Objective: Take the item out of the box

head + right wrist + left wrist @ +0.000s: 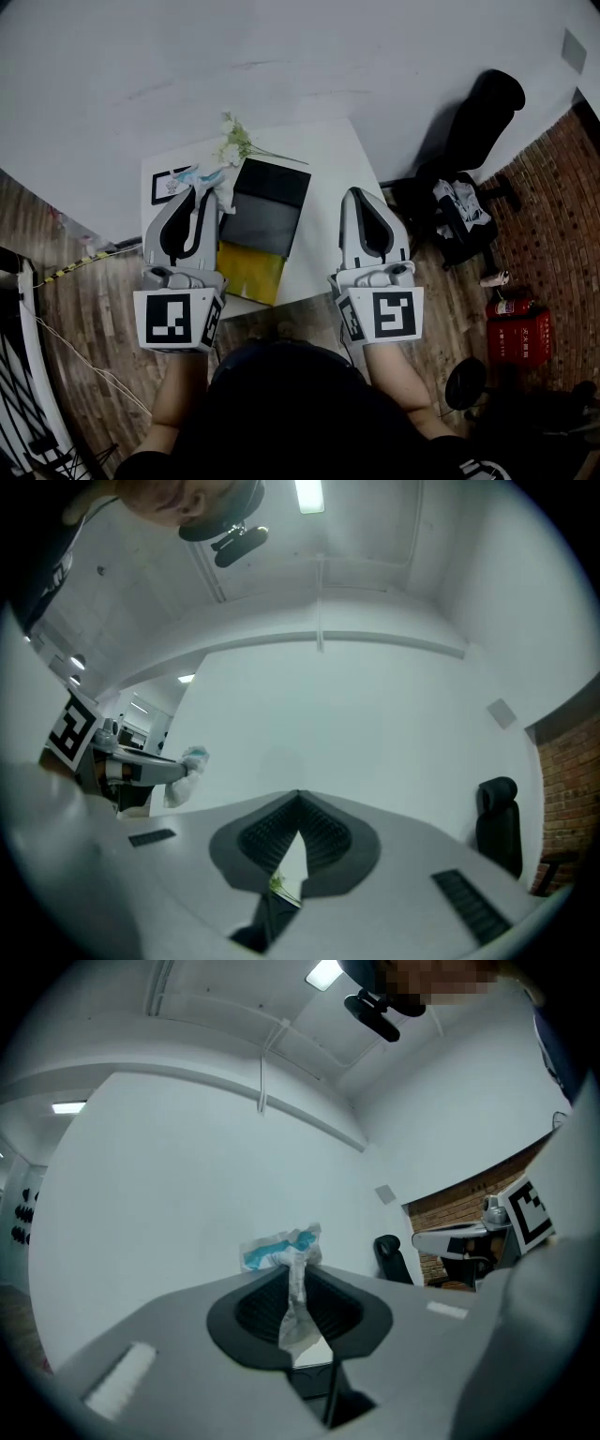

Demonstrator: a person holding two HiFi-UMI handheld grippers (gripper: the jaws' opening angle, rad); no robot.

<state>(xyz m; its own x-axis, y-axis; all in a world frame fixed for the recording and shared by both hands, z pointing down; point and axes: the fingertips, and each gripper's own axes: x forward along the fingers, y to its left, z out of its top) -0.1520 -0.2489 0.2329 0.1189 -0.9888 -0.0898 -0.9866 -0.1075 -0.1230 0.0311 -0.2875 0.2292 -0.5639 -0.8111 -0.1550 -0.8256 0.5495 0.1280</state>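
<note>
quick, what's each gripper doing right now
Left gripper: shut on a white and blue packet.
Right gripper: shut, nothing between its jaws.

The left tool (191,191) pointed level, jaws pinched on a crinkled white-and-blue plastic packet (278,1250); the right tool (362,196), alongside it, had its jaws closed tip to tip, empty.

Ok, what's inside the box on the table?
Only a bare grey surface shows in the box, with a yellow panel at its near end. The left hand-held gripper, shut on a white-and-teal packet, covers its left edge.
</note>
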